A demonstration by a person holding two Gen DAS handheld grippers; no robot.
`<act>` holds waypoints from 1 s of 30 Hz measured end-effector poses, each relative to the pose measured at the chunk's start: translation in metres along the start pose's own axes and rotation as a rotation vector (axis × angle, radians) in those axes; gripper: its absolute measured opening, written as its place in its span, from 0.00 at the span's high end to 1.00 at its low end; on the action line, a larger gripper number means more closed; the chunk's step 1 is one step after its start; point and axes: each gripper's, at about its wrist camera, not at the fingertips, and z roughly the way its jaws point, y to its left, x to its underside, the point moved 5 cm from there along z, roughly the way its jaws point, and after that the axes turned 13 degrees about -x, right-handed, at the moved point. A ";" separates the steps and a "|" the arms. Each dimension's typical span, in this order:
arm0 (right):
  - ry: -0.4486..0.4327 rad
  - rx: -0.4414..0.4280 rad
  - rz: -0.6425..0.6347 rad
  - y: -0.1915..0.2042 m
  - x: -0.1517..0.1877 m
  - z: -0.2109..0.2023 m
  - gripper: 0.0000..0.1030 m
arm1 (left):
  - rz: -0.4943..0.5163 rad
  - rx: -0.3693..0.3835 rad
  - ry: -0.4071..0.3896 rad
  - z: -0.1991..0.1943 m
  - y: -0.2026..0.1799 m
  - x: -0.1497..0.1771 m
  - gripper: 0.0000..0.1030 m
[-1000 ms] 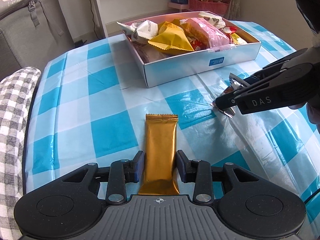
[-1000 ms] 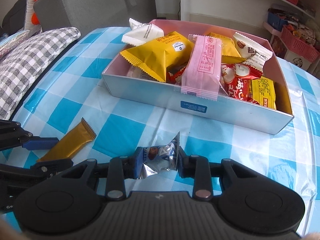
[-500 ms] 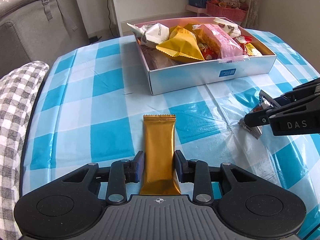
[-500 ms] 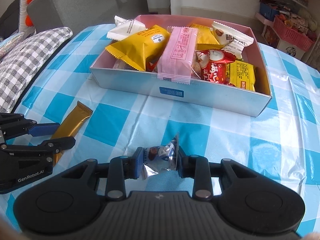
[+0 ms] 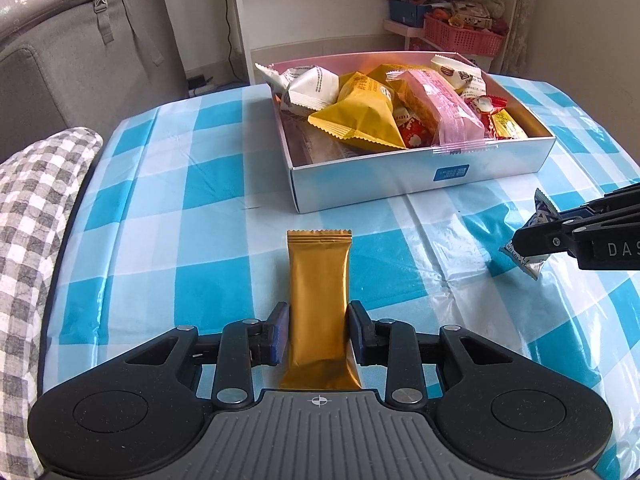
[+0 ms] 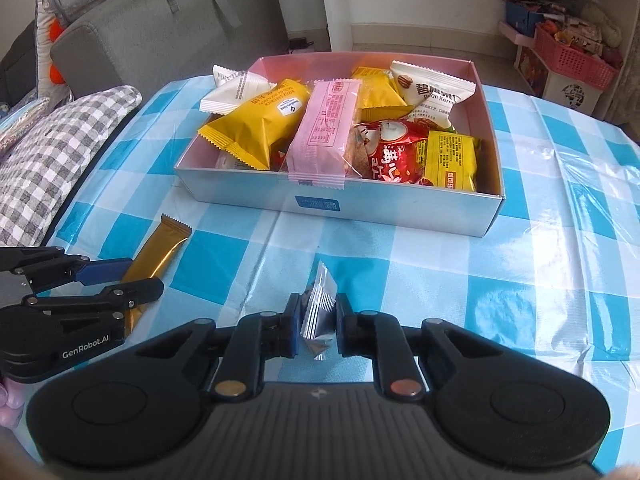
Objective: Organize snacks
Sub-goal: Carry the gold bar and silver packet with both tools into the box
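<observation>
Box (image 5: pixel 420 172) already nearly full of snacks. Two left outside: gold bar (image 5: pixel 319 300) clamped in left gripper (image 5: pixel 319 334), silver candy (image 6: pixel 319 304) pinched in right gripper (image 6: pixel 318 322), both above the tablecloth (image 5: pixel 208 240), near the box. Remaining, probably: dropping both in.

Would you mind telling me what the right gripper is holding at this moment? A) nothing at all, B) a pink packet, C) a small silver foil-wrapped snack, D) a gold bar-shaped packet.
C. In the right wrist view the right gripper is closed on a small silver foil-wrapped snack, while the gold bar packet sits between the left gripper fingers and the pink packet lies in the box.
</observation>
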 end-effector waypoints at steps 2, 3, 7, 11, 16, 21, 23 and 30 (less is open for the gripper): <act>-0.015 -0.008 0.008 -0.003 -0.002 -0.006 0.86 | -0.010 0.004 -0.007 -0.003 0.000 -0.003 0.72; -0.022 -0.011 0.012 -0.004 -0.002 -0.009 0.86 | -0.014 0.006 -0.011 -0.004 0.000 -0.005 0.72; -0.060 -0.028 0.043 -0.010 -0.008 -0.023 0.86 | -0.030 0.011 -0.031 -0.012 -0.001 -0.011 0.72; -0.105 -0.038 0.073 -0.017 -0.015 -0.035 0.86 | -0.052 0.020 -0.059 -0.020 0.000 -0.019 0.72; -0.176 -0.030 0.120 -0.035 -0.031 -0.049 0.86 | -0.087 0.016 -0.091 -0.029 0.003 -0.035 0.72; -0.220 -0.030 0.164 -0.047 -0.050 -0.052 0.86 | -0.084 0.012 -0.126 -0.033 0.000 -0.062 0.72; -0.239 -0.044 0.177 -0.049 -0.060 -0.051 0.86 | -0.074 0.006 -0.138 -0.031 -0.003 -0.078 0.72; -0.277 -0.137 0.214 -0.056 -0.099 -0.032 0.86 | -0.054 0.028 -0.139 -0.003 -0.015 -0.136 0.72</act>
